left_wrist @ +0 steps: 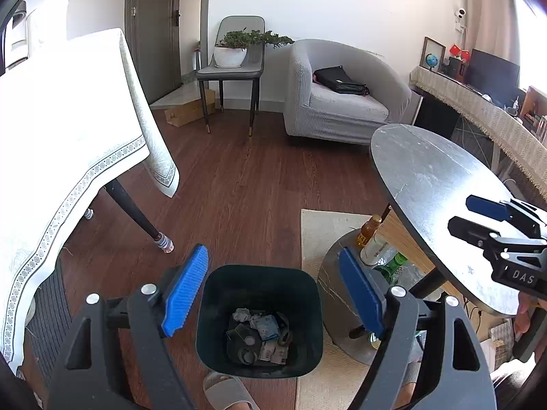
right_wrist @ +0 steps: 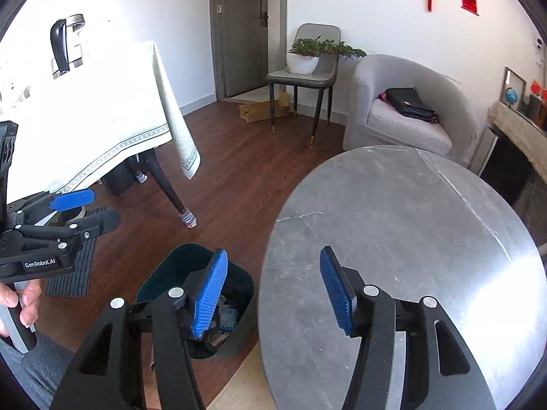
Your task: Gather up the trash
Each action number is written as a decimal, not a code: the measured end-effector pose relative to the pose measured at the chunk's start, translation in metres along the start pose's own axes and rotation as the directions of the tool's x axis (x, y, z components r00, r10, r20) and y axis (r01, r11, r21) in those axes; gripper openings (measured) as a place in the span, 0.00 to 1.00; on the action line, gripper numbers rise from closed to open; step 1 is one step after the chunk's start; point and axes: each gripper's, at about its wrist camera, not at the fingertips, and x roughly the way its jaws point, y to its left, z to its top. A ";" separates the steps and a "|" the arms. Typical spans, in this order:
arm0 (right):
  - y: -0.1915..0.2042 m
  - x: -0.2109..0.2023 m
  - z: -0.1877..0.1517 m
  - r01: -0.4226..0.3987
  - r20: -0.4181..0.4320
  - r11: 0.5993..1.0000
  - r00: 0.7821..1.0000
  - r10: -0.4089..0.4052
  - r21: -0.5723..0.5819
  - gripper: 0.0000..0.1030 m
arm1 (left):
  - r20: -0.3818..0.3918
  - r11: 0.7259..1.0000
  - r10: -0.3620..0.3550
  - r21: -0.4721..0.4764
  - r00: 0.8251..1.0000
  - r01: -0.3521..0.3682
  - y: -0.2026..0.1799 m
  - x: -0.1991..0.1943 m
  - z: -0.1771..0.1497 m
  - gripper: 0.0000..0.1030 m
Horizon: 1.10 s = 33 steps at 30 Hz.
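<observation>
Both the left tool [left_wrist: 273,290] and right tool [right_wrist: 271,290] gape wide and empty, trash [left_wrist: 259,335] lies in the bin [left_wrist: 212,307], so swinging low risks toppling it.

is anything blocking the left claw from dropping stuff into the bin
Nothing visible does. The left claw is open and empty, with the dark green bin directly beneath it, its mouth uncovered and trash lying at the bottom. The round table stands off to its right.

dark green bin [left_wrist: 259,317], blue ribbed pads [left_wrist: 186,290] — grey marbled table [right_wrist: 403,239]
</observation>
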 end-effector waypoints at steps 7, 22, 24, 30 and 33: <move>-0.051 -0.044 -0.033 0.113 0.054 0.988 0.991 -0.119 0.107 0.83 | 0.029 0.999 0.016 0.040 0.999 -0.017 -0.018 -0.014 -0.017 0.88; -0.089 -0.111 -0.094 0.219 0.047 0.951 0.971 -0.235 0.219 0.96 | 0.036 0.996 0.049 0.067 0.998 -0.051 -0.037 -0.039 -0.044 0.95; -0.085 -0.115 -0.097 0.222 0.052 0.954 0.970 -0.237 0.201 0.96 | 0.038 0.997 0.041 0.060 0.998 -0.043 -0.038 -0.041 -0.045 0.95; -0.075 -0.123 -0.100 0.184 0.080 0.969 0.977 -0.199 0.166 0.96 | 0.027 0.999 0.018 0.041 0.999 -0.019 -0.039 -0.043 -0.048 0.95; -0.069 -0.118 -0.098 0.181 0.058 0.974 0.980 -0.190 0.139 0.96 | 0.024 0.999 0.023 0.044 0.999 -0.024 -0.041 -0.042 -0.049 0.95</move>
